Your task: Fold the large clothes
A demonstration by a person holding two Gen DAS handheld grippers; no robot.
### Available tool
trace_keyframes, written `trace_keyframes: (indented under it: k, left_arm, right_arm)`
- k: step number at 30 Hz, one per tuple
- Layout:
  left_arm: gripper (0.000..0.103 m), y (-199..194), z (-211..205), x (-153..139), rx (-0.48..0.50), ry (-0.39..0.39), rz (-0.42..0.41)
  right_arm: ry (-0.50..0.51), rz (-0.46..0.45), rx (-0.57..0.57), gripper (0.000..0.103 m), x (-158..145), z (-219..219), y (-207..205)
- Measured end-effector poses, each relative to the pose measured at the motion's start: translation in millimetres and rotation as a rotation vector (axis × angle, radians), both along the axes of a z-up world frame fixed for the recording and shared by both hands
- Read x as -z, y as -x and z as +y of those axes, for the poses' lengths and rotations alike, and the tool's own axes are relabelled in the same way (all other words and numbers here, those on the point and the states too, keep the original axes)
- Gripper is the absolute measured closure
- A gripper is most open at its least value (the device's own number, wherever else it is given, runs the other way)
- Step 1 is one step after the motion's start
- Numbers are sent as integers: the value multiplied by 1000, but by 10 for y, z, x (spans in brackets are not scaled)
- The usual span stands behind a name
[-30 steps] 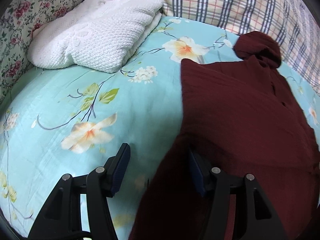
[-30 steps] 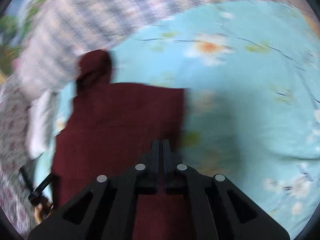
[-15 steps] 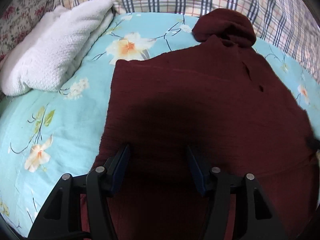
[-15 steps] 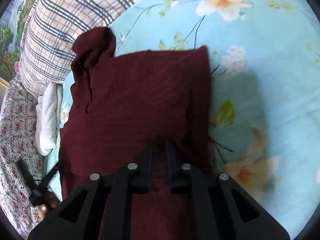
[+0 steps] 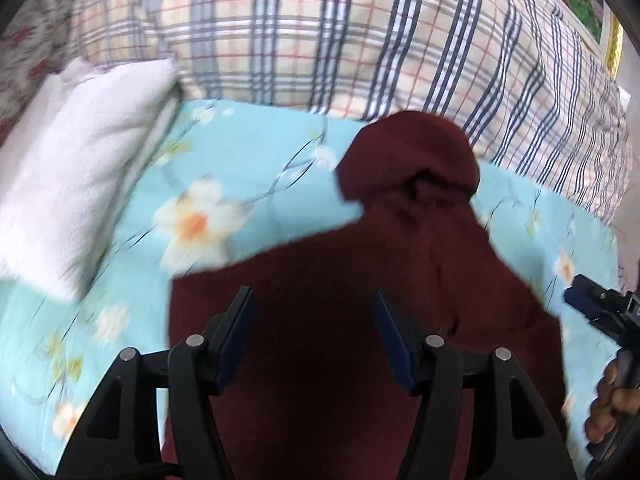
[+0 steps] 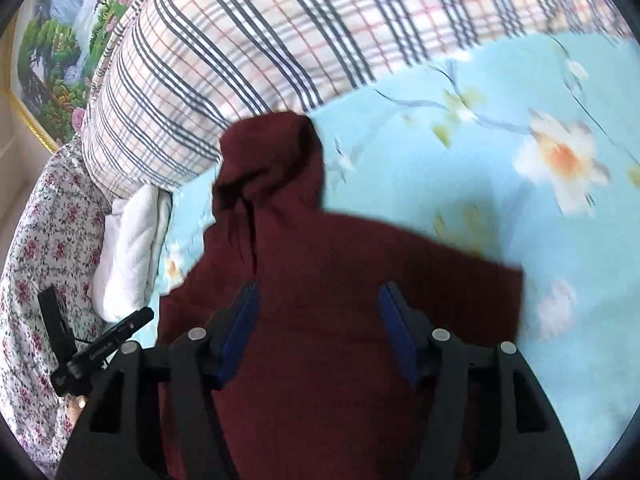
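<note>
- While the left gripper hangs above the garment, its blue-padded fingers stand wide apart with nothing between them.
- In the left wrist view, the dark red garment lies on the blue floral sheet, its hood bunched at the far end, just short of the plaid pillow.
- A white folded towel sits on the sheet to the left — apart from the garment, touching the pillow's lower edge.
- At the right edge, the right gripper shows beside the garment's side, with a hand below it; the view is blurred.
- In the right wrist view, the right gripper is over the garment too, its fingers spread and holding nothing.
- The hood points toward the pillow; the garment's right edge ends on bare sheet.
- The towel lies at the left against a rose-print fabric, and the left gripper shows near it — fingers parted.
- A framed landscape picture is at upper left.
</note>
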State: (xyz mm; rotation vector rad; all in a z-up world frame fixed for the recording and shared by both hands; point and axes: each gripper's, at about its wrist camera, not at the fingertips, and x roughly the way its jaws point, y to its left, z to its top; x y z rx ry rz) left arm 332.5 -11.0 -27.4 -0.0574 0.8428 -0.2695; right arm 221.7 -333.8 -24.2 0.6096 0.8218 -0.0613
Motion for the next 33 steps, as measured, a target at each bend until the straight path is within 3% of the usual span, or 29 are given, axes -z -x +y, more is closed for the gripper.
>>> trace_keyframes:
  k: [5,8,13,16,17,18,19,20,21,27,33]
  left_arm:
    - [41,-810,-138,-84,53,274,158]
    - [41,-1222,-302,-96,94,386,222]
    - [41,-1773,-593,136,118,428,355]
    - [45,-1938,-642,284,110,467,382]
    - [59,-1983,-657,315,108,475,383]
    - [85,-2039,-675,349,108,485,380]
    - [97,-2077,-690,371,108,497,379]
    - [101,-2078,-683,379,106,513,373]
    - [101,-2049,-671,358,106,518,350]
    - [101,-1420,-470,97,157,597,207]
    - [103,-366,-161,79,232,616,146]
  right_arm:
    - [-236,-67,-14,39,15,-207,-630]
    - [-358,-100,0,39,40,-327,-993]
    - [-409,-54,19,39,202,-421,-1576]
    - [-467,-28,11,39,398,-456,-1837]
    - [-482,-25,9,42,447,-460,-1901]
    - [-496,-27,7,45,494,-463,-1961]
    - [-511,-29,6,62,542,-464,-2022]
    - [-525,-31,5,87,576,-464,-2049]
    - [-534,-27,4,98,603,-452,-2080]
    - [-472,-130,-53,99,257,-344,-1731]
    - [-400,-167,-152,99,-65,-88,-854]
